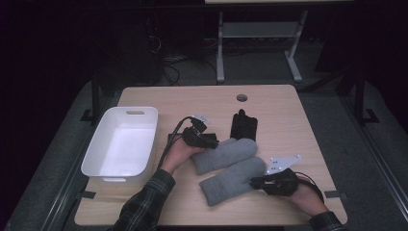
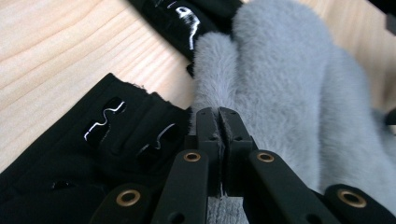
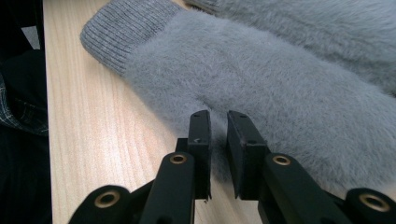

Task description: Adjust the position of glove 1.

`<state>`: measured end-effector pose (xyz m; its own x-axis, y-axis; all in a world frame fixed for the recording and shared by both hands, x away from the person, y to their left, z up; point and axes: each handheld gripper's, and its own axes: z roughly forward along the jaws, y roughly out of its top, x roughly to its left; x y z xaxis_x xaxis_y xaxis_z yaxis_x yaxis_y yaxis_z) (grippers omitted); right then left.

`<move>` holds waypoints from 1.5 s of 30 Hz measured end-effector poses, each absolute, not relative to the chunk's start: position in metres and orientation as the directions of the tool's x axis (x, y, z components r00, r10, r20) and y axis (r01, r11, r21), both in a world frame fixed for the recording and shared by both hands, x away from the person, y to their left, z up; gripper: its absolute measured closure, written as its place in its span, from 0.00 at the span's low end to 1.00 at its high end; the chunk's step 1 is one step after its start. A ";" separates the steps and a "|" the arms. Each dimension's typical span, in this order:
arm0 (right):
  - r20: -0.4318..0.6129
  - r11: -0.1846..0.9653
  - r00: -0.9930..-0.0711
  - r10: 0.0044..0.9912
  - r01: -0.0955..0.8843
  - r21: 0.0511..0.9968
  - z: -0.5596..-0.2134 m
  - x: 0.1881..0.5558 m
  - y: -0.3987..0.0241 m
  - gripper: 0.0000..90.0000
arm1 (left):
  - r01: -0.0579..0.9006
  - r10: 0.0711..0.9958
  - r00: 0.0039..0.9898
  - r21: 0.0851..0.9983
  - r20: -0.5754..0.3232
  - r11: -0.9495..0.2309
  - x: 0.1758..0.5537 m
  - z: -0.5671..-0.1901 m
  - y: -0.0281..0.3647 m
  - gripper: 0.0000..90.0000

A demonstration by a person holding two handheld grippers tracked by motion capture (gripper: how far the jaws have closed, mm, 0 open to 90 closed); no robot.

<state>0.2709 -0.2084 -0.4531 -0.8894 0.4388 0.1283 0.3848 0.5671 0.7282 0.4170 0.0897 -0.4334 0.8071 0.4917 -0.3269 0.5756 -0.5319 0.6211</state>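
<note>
Nearest, at the right edge of the table: right gripper in a hand, jaws narrowly apart with a slim gap between the pads, fuzzy grey pile of the near mitten filling that gap at its edge; whether pinched or merely brushed, impossible to tell. Ribbed cuff of this mitten pointing toward the near edge, fingertip end up and right, flat on the wood.

Just beyond, touching it along one side: far mitten, lying slantwise, same grey fleece.

At the far mitten's left end: left gripper, held from the near side by a hand in a plaid sleeve. Jaws pressed together, pads meeting with a thin fold of the mitten's fleece nipped at the tips. Under and left of the jaws, a black glove with silvery squiggles.

Farther still, just past the far mitten's tip: another black glove, flat on the wood.

Left, well apart from the mittens: white bin, long side running near to far.
</note>
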 end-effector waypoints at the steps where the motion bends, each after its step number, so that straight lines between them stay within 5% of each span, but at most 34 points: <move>1: 0.128 0.567 -0.889 0.440 0.385 0.728 -0.453 0.271 -0.209 0.91 | 0.573 0.493 0.809 0.620 -0.320 -0.537 0.414 -0.430 0.090 0.98; 5: 0.126 0.571 -0.885 0.448 0.392 0.722 -0.453 0.271 -0.209 1.00 | 0.569 0.498 0.810 0.622 -0.310 -0.538 0.405 -0.418 0.090 0.98; 19: 0.131 0.582 -0.881 0.454 0.405 0.705 -0.457 0.275 -0.206 1.00 | 0.460 0.422 0.876 0.666 -0.233 -0.587 0.345 -0.368 0.071 0.98; 28: 0.130 0.582 -0.879 0.458 0.407 0.704 -0.458 0.275 -0.207 1.00 | 0.370 0.314 0.926 0.679 -0.211 -0.634 0.323 -0.374 0.053 0.98; 38: 0.069 0.534 -0.775 0.629 0.494 0.687 -0.458 0.290 -0.241 1.00 | 0.330 0.217 0.943 0.647 -0.251 -0.687 0.303 -0.392 0.038 0.96; 45: 0.060 0.469 -0.692 0.719 0.548 0.693 -0.461 0.298 -0.262 0.85 | 0.307 0.167 0.949 0.670 -0.266 -0.676 0.301 -0.390 0.037 0.80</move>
<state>0.2980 -0.2619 -0.4610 -0.6919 0.7194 0.0605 0.5481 0.4690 0.6926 0.3006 0.0368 -0.3904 0.9494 0.1673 -0.2659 0.3068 -0.6757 0.6703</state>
